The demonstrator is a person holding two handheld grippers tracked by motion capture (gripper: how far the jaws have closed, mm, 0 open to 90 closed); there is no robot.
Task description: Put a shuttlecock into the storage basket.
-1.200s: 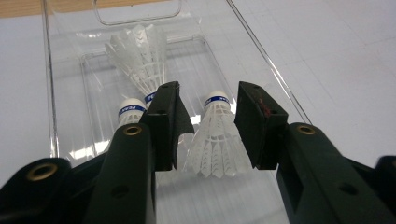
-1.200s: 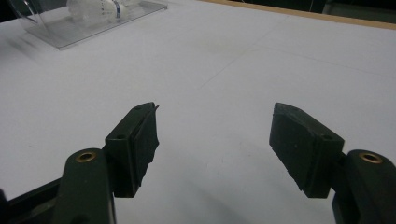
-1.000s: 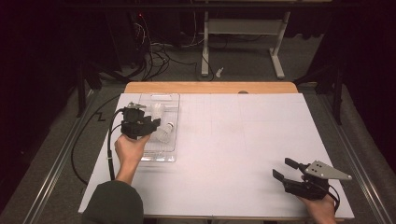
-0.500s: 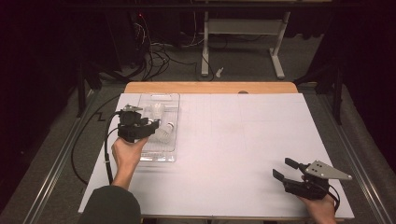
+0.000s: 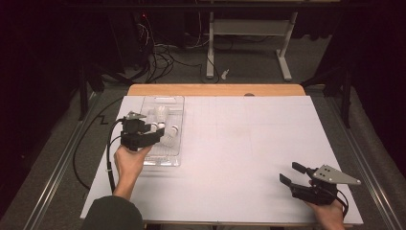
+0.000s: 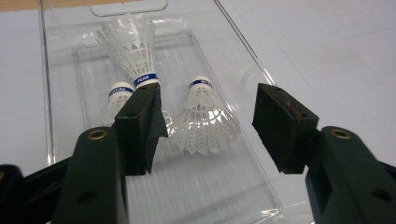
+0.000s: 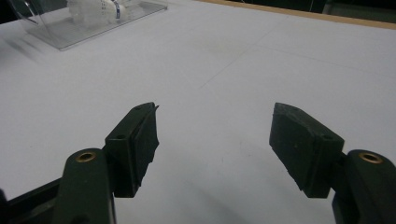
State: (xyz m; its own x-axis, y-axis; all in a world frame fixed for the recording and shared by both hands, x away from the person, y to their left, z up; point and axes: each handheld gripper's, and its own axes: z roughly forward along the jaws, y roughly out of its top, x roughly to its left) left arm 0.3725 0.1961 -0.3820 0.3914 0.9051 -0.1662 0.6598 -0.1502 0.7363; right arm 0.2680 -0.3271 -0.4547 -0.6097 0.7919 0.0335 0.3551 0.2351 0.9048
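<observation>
A clear plastic tray [image 5: 162, 160] lies at the table's left, and three white shuttlecocks with blue bands rest in it. In the left gripper view the tray [image 6: 210, 186] holds one shuttlecock [image 6: 128, 42] at the far end, one [image 6: 116, 95] behind the left jaw and one [image 6: 205, 116] in the middle. My left gripper [image 5: 157, 131] hovers over the tray's near half; its jaws have just been opening and stand open [image 6: 210, 112], with nothing pressed between them. My right gripper [image 5: 290, 174] rests open near the front right corner, with bare table between its jaws [image 7: 215, 140].
A white sheet [image 5: 249, 143] covers the table, with a wooden edge [image 5: 215, 89] at the far side. The tray [image 7: 93, 25] lies far off in the right gripper view. Cables [image 5: 158, 62] and a white frame [image 5: 249, 28] stand on the dark floor beyond.
The left gripper's jaws have opened wider over the tray, and the hand has drawn slightly toward the person. The right gripper has kept still.
</observation>
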